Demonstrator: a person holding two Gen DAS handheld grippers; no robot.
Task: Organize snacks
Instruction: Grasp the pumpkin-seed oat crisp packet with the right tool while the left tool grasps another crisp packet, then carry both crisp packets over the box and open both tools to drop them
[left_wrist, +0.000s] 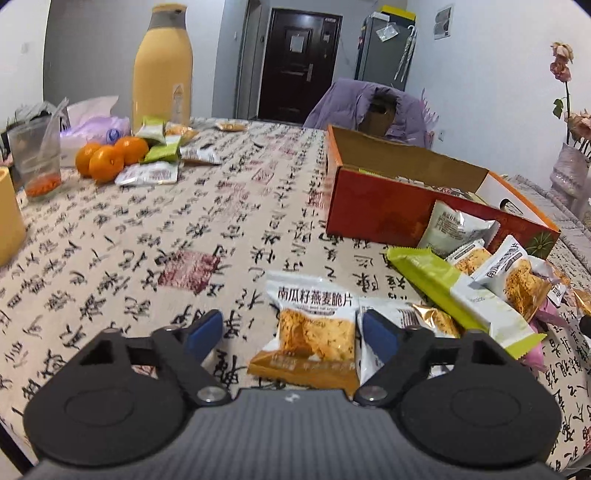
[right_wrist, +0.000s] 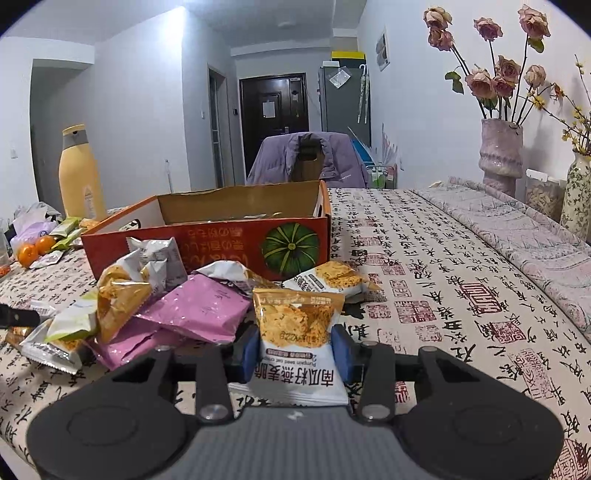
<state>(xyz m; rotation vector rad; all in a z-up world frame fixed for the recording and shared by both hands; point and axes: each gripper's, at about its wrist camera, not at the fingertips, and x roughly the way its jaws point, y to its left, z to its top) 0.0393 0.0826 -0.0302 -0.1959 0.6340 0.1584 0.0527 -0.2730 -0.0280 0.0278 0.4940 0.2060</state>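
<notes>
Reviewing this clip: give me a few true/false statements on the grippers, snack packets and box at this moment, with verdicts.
1. The right gripper is shut on an oat crisp packet. True.
2. The left gripper is clamped on a packet. False: its jaws are open, with a white-and-orange packet lying between them on the tablecloth.
3. The orange cardboard box stands open behind the snack pile. True.
4. The pink packet is inside the box. False: it lies in the pile in front of it.
5. Oranges sit near the yellow bottle. True.
</notes>
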